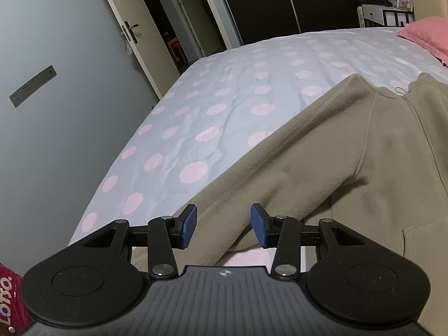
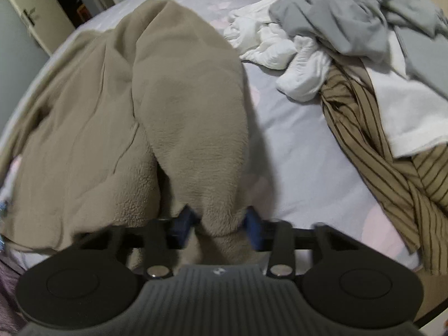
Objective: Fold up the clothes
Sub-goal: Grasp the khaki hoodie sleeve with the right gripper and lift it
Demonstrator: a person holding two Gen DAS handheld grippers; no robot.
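A tan fleece jacket (image 1: 350, 151) lies spread on the polka-dot bed sheet (image 1: 224, 89). In the left wrist view its sleeve runs down toward my left gripper (image 1: 224, 226), which stands open just above the sleeve's cuff end, blue pads (image 1: 188, 225) apart with nothing clamped. In the right wrist view my right gripper (image 2: 219, 228) is shut on the other sleeve of the fleece jacket (image 2: 190, 106), lifting it so the sleeve drapes up over the jacket body. The picture is motion-blurred.
A heap of other clothes lies to the right: a grey garment (image 2: 350, 14), white items (image 2: 280, 44) and a brown striped shirt (image 2: 378, 154). A pink pillow (image 1: 425, 36) sits at the bed's far end. A door (image 1: 131, 36) and grey wall stand left of the bed.
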